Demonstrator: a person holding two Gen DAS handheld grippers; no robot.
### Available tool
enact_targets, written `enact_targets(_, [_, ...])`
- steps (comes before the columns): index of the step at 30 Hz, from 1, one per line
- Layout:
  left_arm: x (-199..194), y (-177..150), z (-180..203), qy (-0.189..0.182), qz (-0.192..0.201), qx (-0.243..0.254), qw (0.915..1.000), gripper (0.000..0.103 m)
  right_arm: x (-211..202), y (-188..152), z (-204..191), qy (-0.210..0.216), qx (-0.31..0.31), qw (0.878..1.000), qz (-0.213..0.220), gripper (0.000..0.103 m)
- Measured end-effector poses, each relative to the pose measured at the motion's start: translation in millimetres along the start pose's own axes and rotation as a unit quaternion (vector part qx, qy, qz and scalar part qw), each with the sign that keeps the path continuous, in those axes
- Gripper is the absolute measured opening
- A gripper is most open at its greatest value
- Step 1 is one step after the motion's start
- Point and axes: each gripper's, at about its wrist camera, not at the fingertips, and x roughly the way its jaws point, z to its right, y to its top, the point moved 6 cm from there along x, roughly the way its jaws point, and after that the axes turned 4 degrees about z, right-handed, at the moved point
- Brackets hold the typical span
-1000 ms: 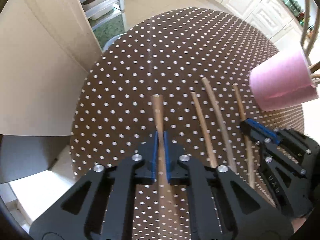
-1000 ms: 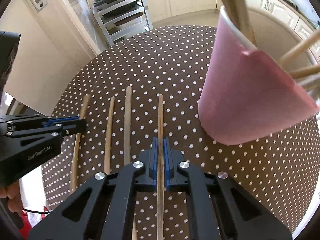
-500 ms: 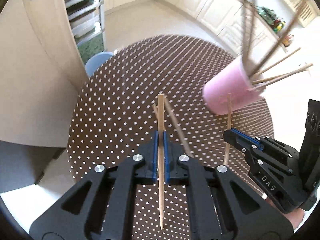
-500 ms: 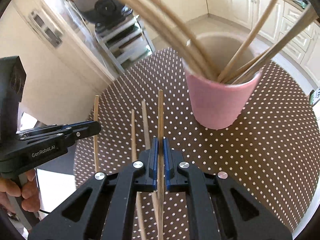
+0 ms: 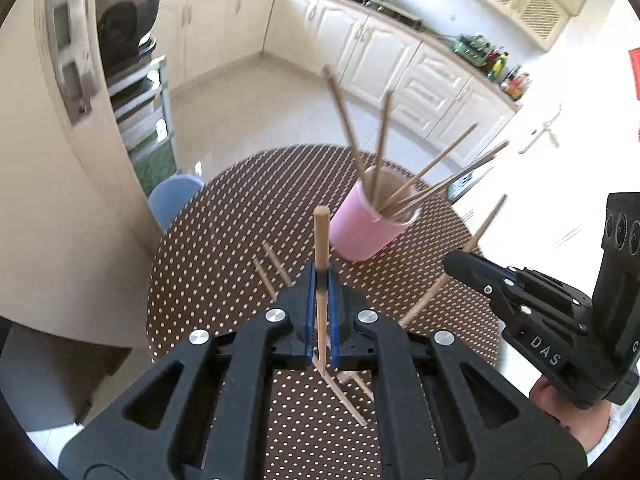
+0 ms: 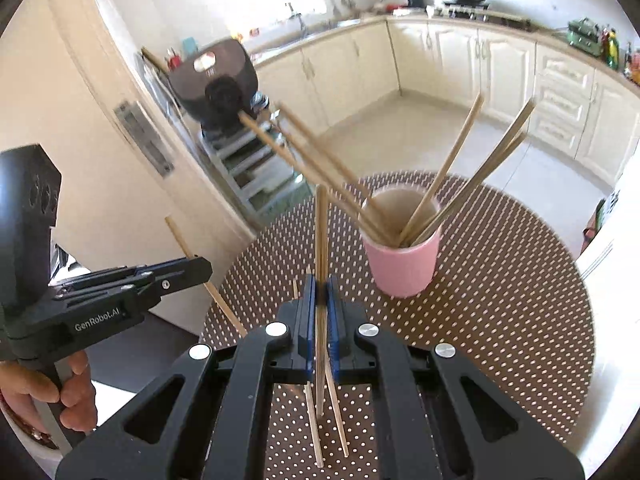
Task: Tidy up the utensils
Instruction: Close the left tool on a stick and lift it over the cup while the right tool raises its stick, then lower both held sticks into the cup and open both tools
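Brown dotted cloth covers the round table [image 5: 224, 248], set in a cream kitchen with cabinets [image 6: 560, 92] along the far walls. Open floor lies beyond the far rim. A pink cup [image 6: 400, 264] of sticks stands past mid-table, with two sticks [image 5: 272, 268] lying flat near the grippers. The left gripper [image 5: 320, 280] clamps a chopstick [image 5: 321, 236], as does the right gripper [image 6: 319, 288] its own stick [image 6: 321, 232]; both point up and away, clear of the cloth.

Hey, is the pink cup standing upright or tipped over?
Upright. The pink cup stands on its base on the dotted table, mouth facing up, with several chopsticks leaning out of it.
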Motion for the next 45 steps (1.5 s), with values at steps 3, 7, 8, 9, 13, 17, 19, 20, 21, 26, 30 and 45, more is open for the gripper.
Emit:
enact_targets(3, [-16, 11, 12, -0.011, 0.023, 0.007, 0.9997, 0.006, -12, 11, -2, -0.007, -0.001, 1.000, 0.025, 0.005])
enact_targets(7, [-35, 29, 30, -0.024, 0.054, 0.021, 0.9980, 0.006, -33, 32, 0, -0.018, -0.003, 0.998, 0.061, 0.005])
enact_targets(8, [-38, 34, 34, -0.027, 0.061, 0.024, 0.9975, 0.006, -36, 36, 0, -0.021, -0.004, 0.997, 0.068, 0.005])
enact_targets(9, [-42, 40, 40, -0.032, 0.069, 0.028, 0.9967, 0.006, -43, 42, 2, -0.025, -0.006, 0.997, 0.077, 0.005])
enact_targets(13, [-47, 63, 56, -0.042, 0.093, 0.037, 0.9941, 0.006, -53, 60, 8, -0.034, -0.009, 0.994, 0.101, 0.005])
enact_targets(17, [-48, 84, 66, -0.047, 0.115, 0.038, 0.9915, 0.006, -55, 78, 14, -0.044, -0.015, 0.992, 0.121, 0.005])
enact_targets(19, [-46, 95, 70, -0.048, 0.128, 0.037, 0.9900, 0.006, -56, 86, 17, -0.047, -0.017, 0.990, 0.130, 0.005])
enact_targets(20, [-44, 100, 72, -0.047, 0.132, 0.037, 0.9895, 0.006, -54, 89, 19, -0.048, -0.018, 0.990, 0.133, 0.005])
enact_targets(21, [-42, 105, 73, -0.041, 0.140, 0.038, 0.9885, 0.006, -53, 94, 21, -0.049, -0.020, 0.989, 0.138, 0.005])
enact_targets(26, [-29, 120, 81, -0.038, 0.155, 0.042, 0.9863, 0.006, -43, 102, 28, -0.054, -0.026, 0.988, 0.145, 0.005])
enact_targets(30, [-12, 122, 84, -0.028, 0.153, 0.050, 0.9865, 0.006, -29, 104, 34, -0.058, -0.033, 0.988, 0.140, 0.005])
enact_targets(45, [37, 90, 86, -0.010, 0.120, 0.078, 0.9896, 0.006, 2, 75, 44, -0.059, -0.037, 0.993, 0.099, 0.005])
